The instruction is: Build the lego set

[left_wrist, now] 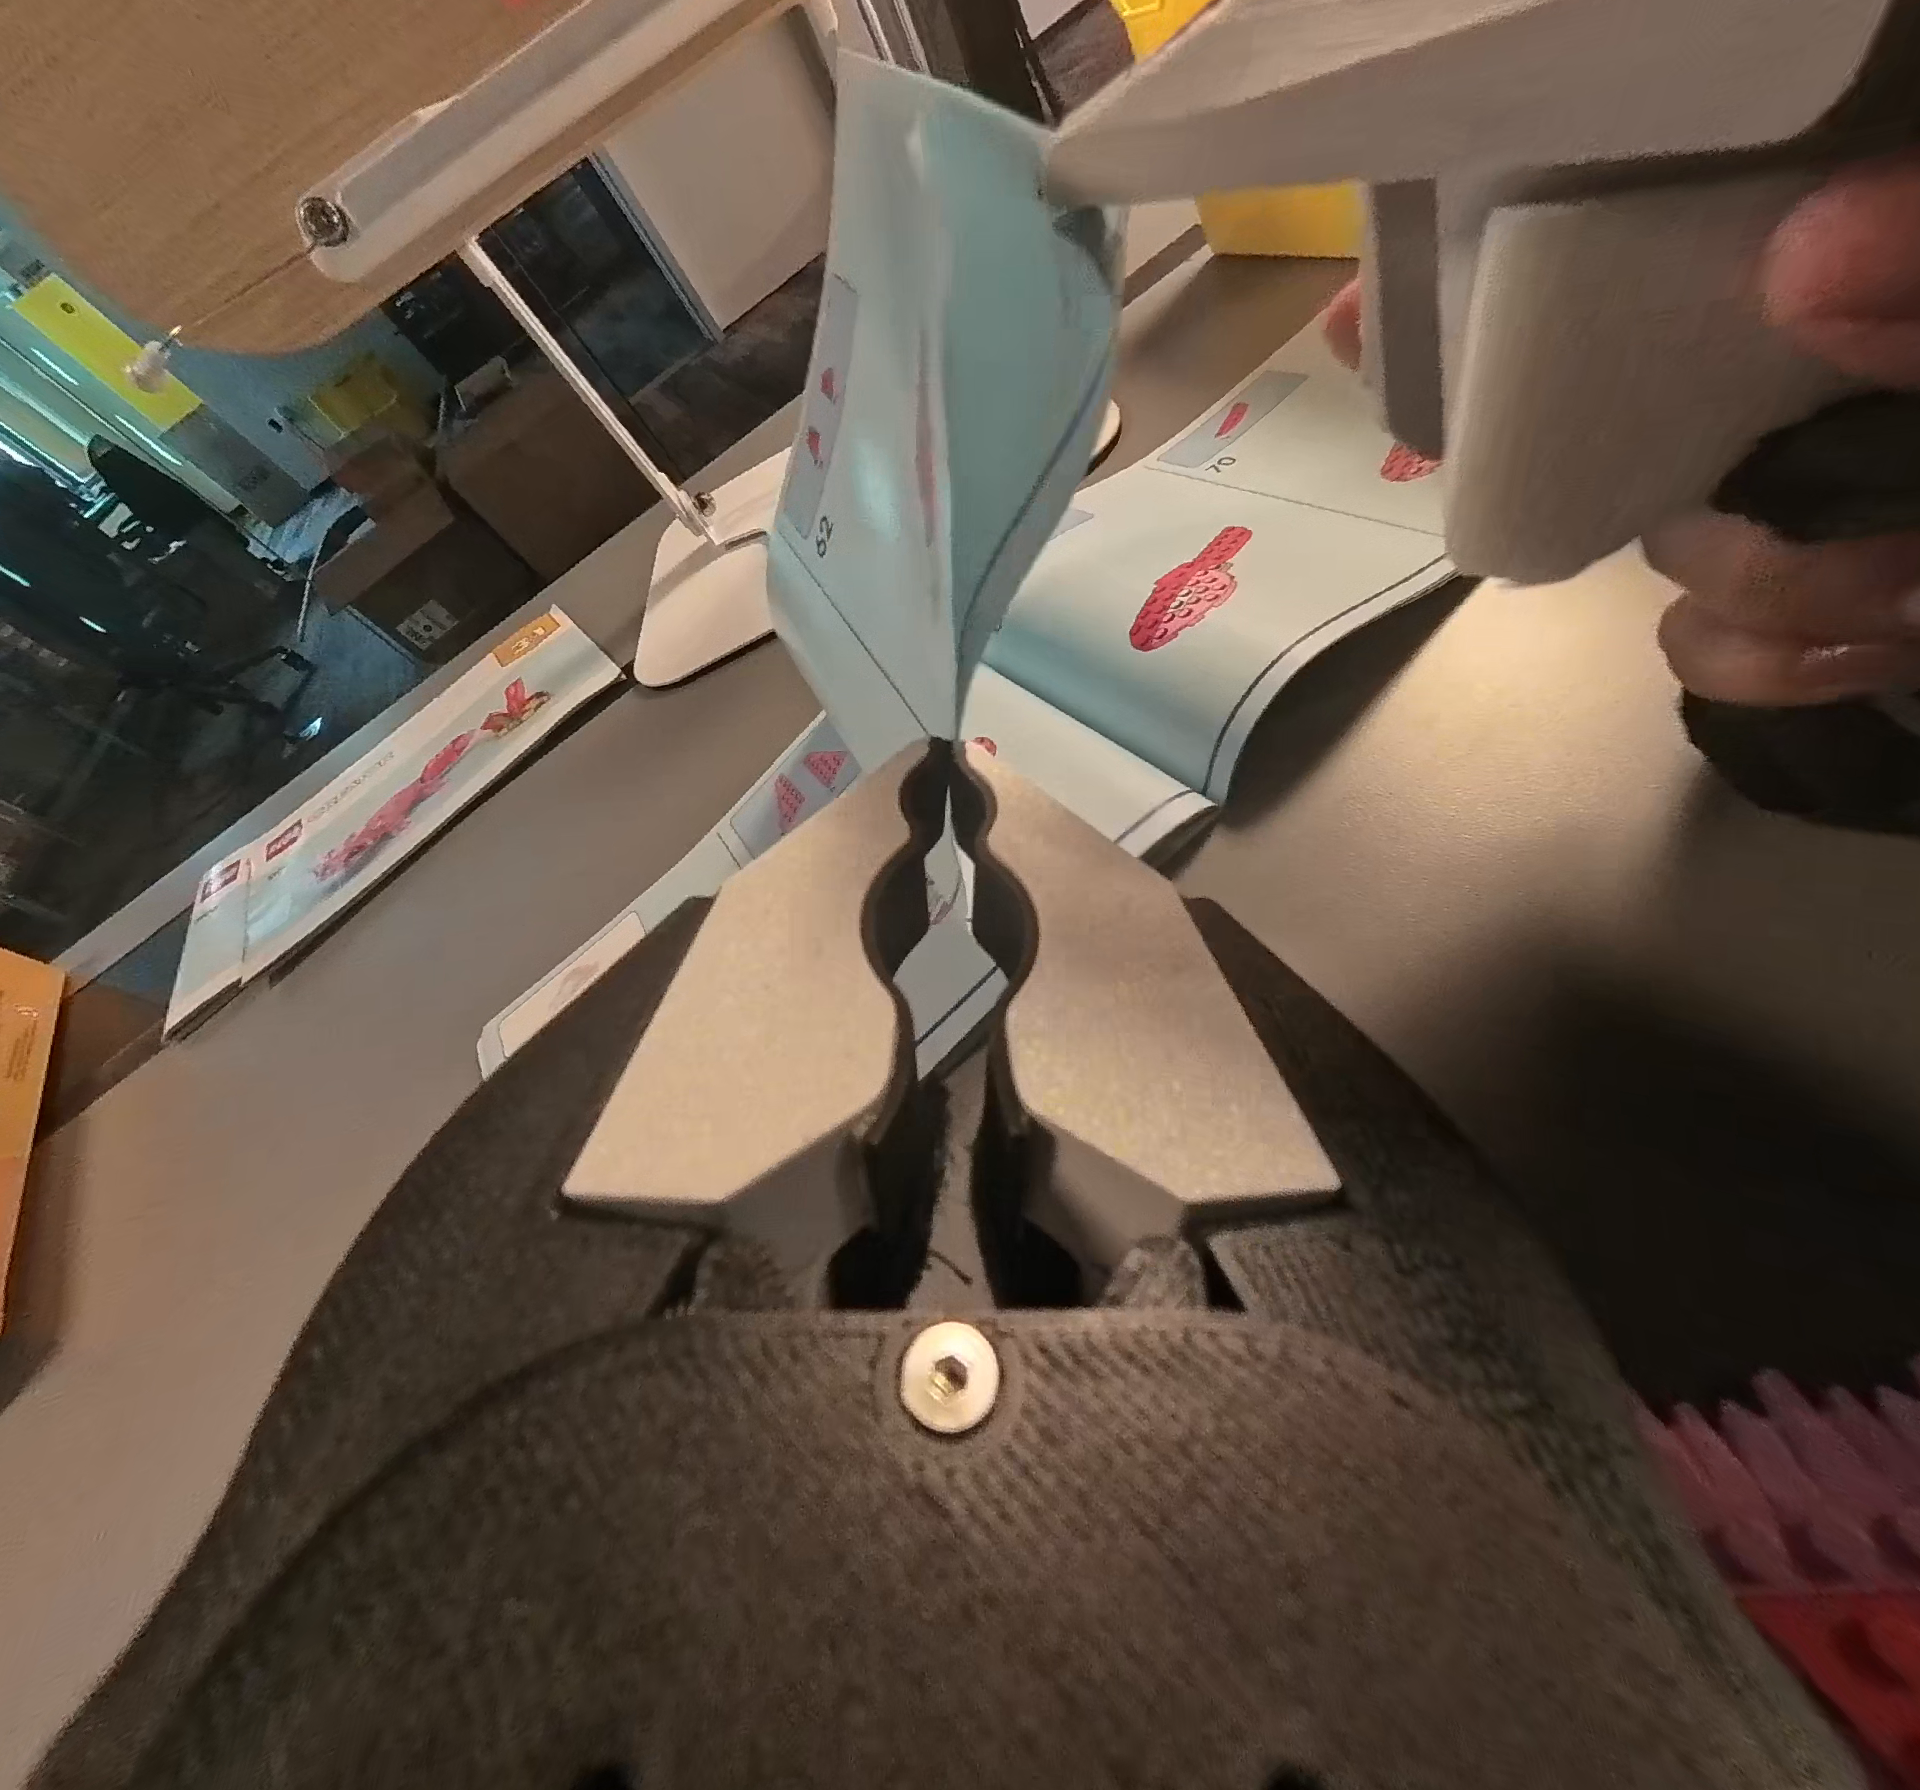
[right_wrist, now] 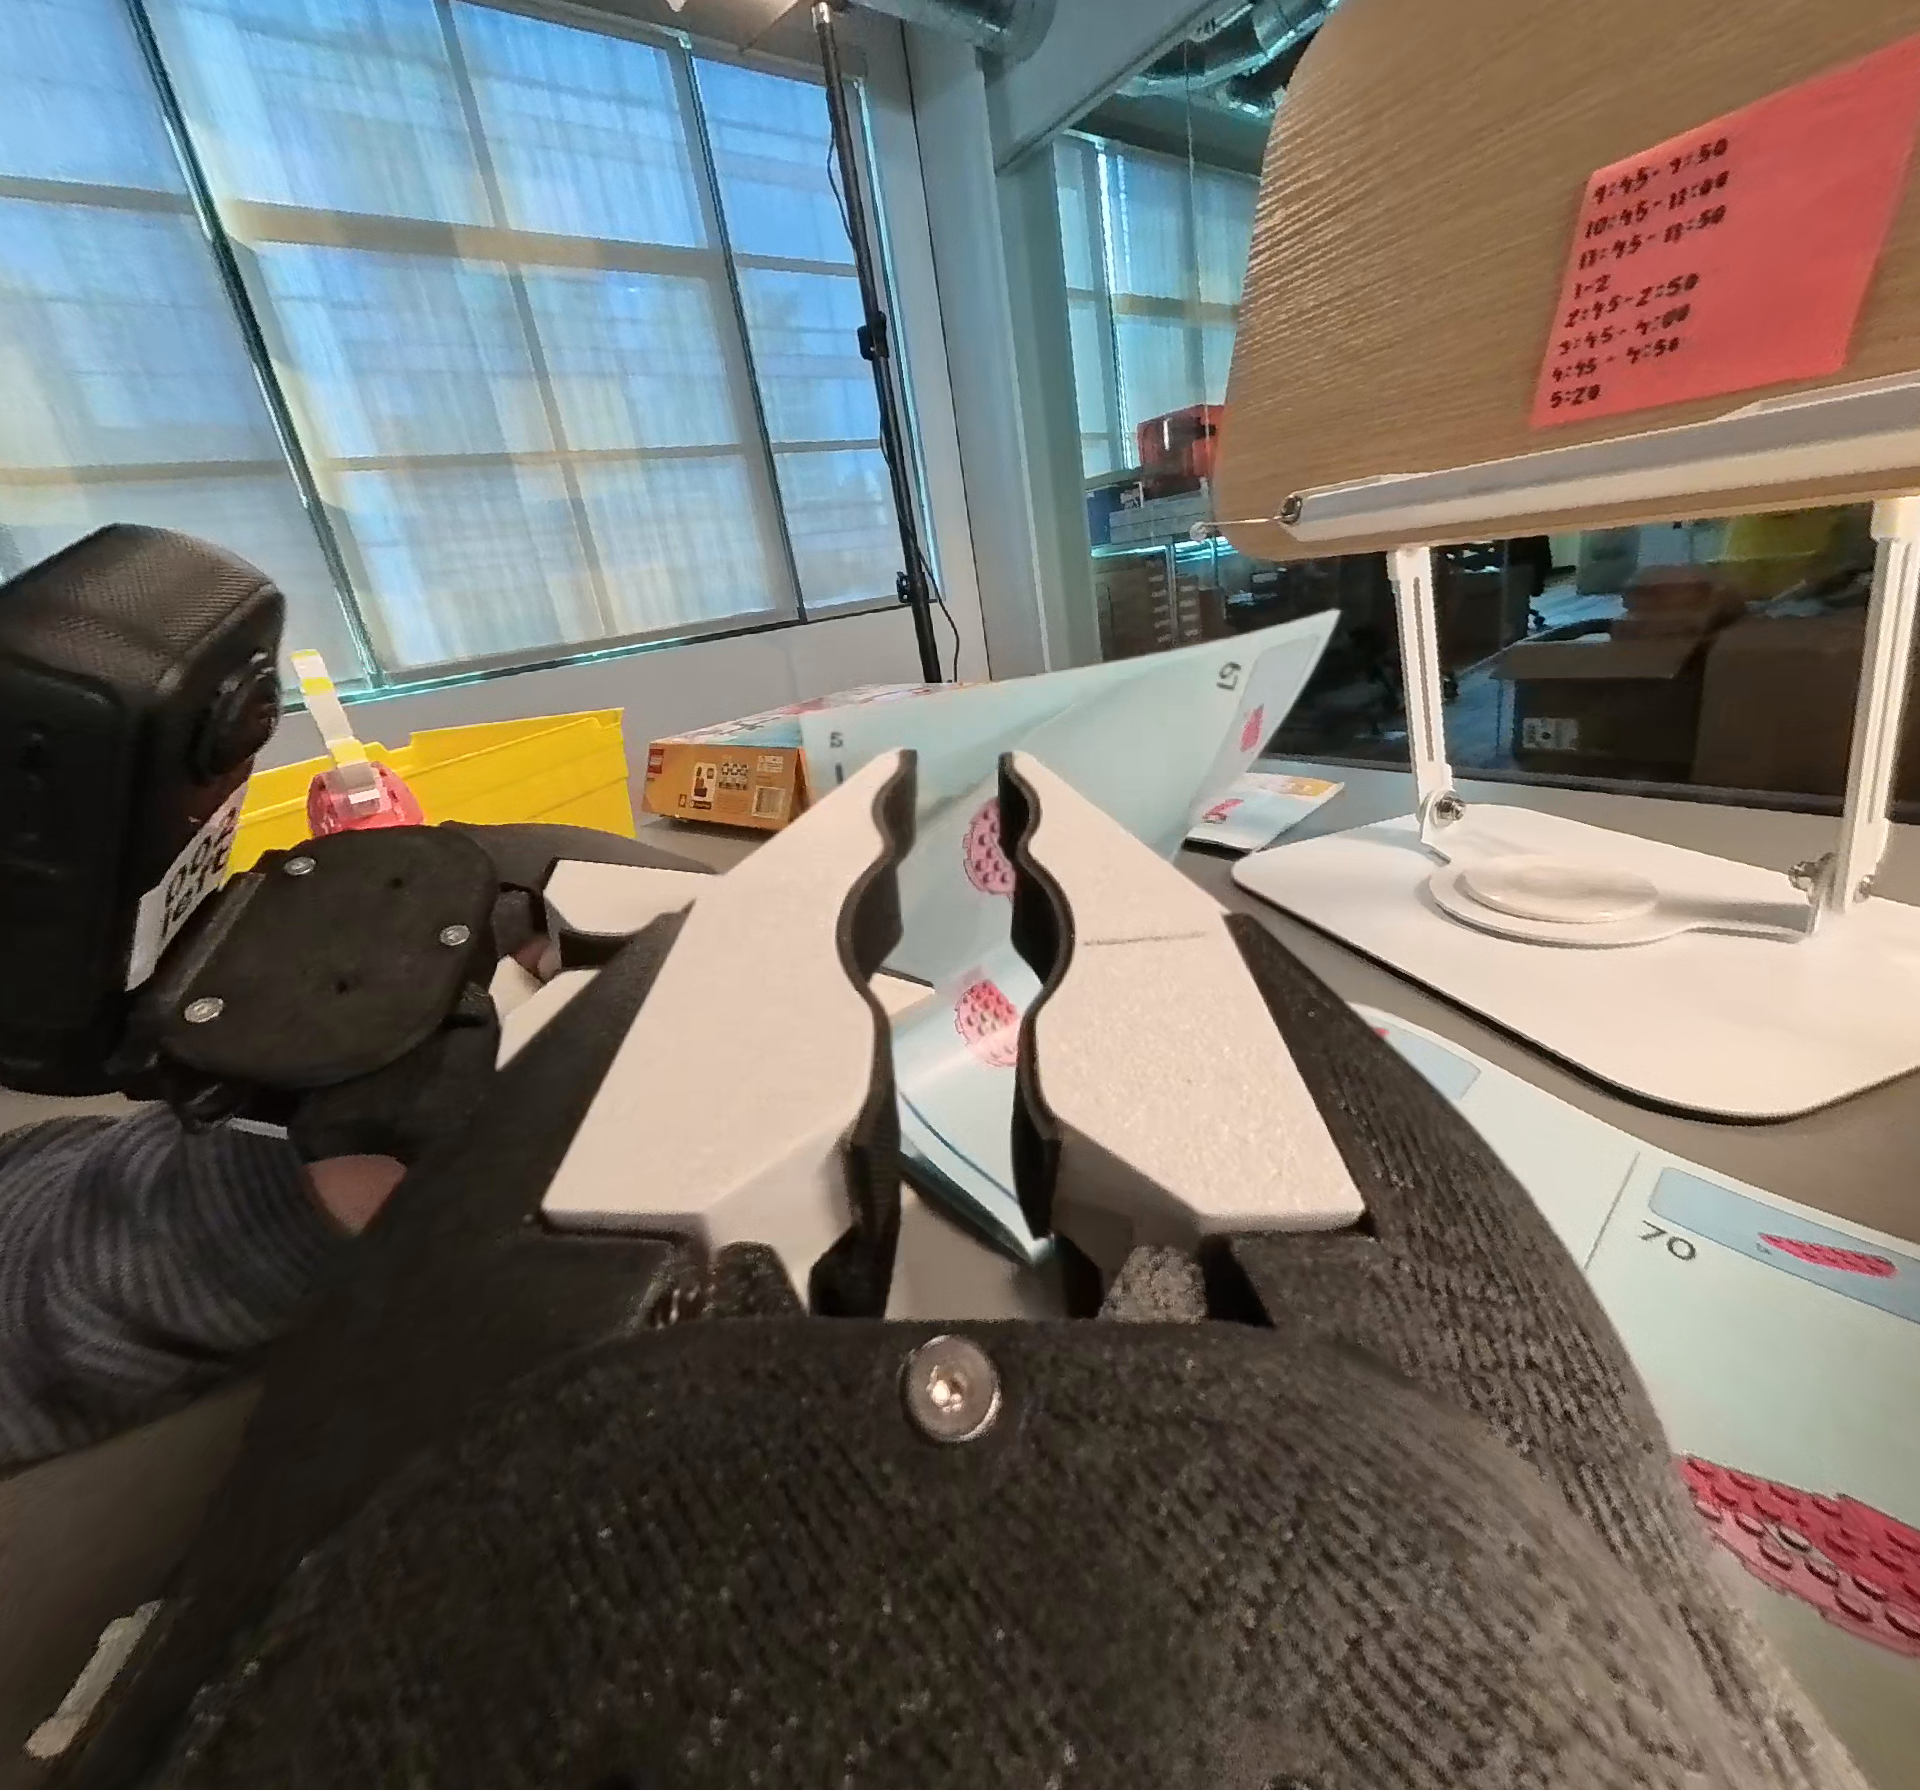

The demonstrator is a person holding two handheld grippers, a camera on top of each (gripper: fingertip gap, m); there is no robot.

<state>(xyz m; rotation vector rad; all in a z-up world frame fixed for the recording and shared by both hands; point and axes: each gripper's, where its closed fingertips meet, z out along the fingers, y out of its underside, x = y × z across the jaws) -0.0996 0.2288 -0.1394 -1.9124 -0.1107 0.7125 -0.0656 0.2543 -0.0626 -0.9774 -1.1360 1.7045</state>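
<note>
On the grey table [left_wrist: 1455, 909] lies an open pale-blue instruction booklet [left_wrist: 1195, 597], beside a white stand [right_wrist: 1558, 992]. My left hand-held gripper [left_wrist: 943, 753] is clamped on a lifted page [left_wrist: 935, 390] of it. My right hand-held gripper [right_wrist: 956, 764] stands slightly apart around that page's upper corner; I cannot tell whether its pads press.

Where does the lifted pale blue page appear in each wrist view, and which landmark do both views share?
Left wrist view: lifted page stands upper centre, pinched at its bottom by the left gripper.
Right wrist view: it slants at centre, behind the parted fingers of the right gripper.
Shared landmark: pink note on the wooden stand board.
</note>
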